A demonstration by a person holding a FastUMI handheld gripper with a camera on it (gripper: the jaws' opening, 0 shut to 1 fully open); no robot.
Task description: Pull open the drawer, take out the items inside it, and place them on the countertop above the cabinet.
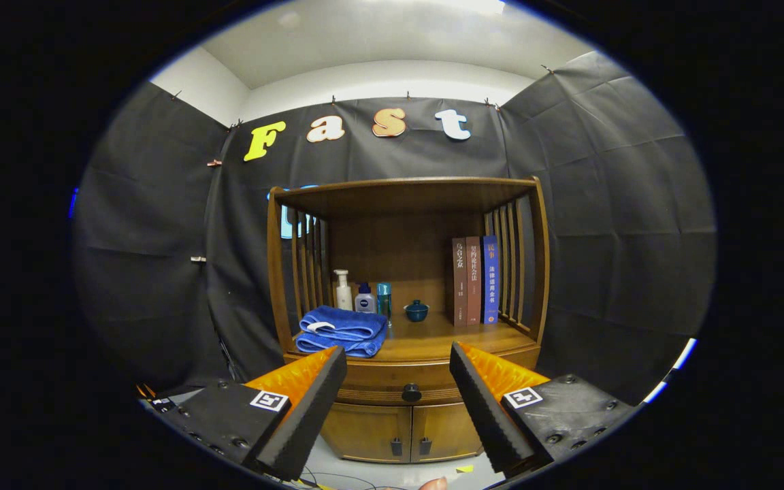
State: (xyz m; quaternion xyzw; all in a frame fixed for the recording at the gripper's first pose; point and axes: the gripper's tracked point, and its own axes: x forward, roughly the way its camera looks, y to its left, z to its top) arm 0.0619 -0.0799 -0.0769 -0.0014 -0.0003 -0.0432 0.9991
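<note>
Fingers of my hand-held gripper (pixel 397 381) spread wide, empty; drawer (pixel 411 382) shut, its knob (pixel 411 393) between them, towel (pixel 342 331) on counter (pixel 433 340).

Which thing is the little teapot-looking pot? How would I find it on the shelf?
Start at the wooden cabinet ahead of the open gripper. On its countertop, look between the bottles above the folded blue towel and the standing books. The small dark blue lidded pot sits alone there: round, squat and shorter than its neighbours.
</note>
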